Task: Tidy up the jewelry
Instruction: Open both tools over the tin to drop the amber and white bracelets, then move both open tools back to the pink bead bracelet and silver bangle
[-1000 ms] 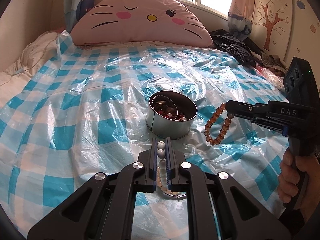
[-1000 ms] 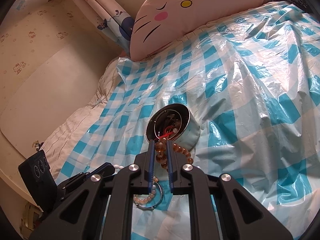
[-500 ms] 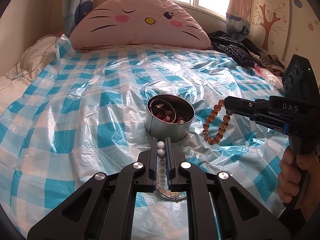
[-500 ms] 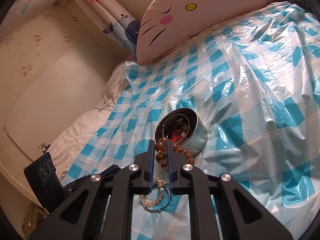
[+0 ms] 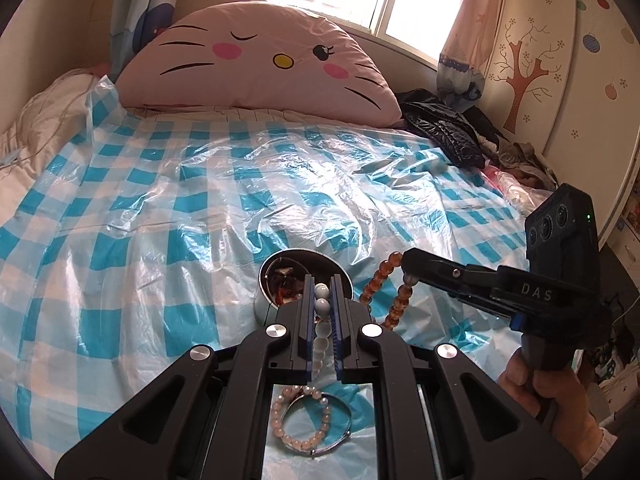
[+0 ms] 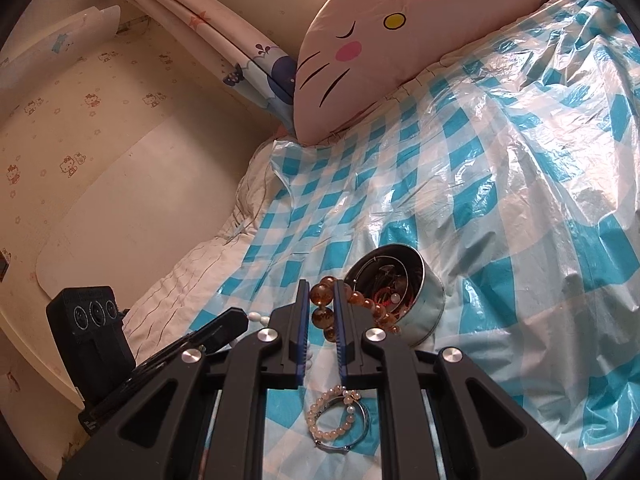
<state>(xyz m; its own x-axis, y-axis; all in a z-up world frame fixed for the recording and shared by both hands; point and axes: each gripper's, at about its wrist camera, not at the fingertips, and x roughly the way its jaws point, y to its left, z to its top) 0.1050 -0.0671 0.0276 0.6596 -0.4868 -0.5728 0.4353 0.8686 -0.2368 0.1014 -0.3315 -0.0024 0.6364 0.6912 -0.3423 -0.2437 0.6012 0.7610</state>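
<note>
A round metal tin [image 5: 264, 307] [image 6: 430, 312] with jewelry inside sits on the blue checked plastic sheet. My left gripper [image 5: 322, 300] is shut on a white bead bracelet [image 5: 320, 336] held over the tin's near rim. My right gripper [image 6: 322, 300] [image 5: 406, 266] is shut on an amber bead bracelet [image 6: 324, 296] [image 5: 382, 284], which hangs just right of the tin. A pink bead bracelet [image 5: 304, 420] [image 6: 332, 416] and a silver bangle [image 5: 340, 432] [image 6: 360, 428] lie on the sheet below both grippers.
A large pink cat-face pillow [image 5: 256, 60] [image 6: 400, 32] lies at the head of the bed. Dark clothes [image 5: 444, 132] are piled at the right side. A white quilt [image 6: 192, 276] borders the sheet on the left. A wardrobe [image 5: 560, 60] stands at right.
Both grippers have risen and moved toward the tin with their bracelets. The left gripper's tips now cover the tin's near side. The pink bracelet and bangle below show more fully.
</note>
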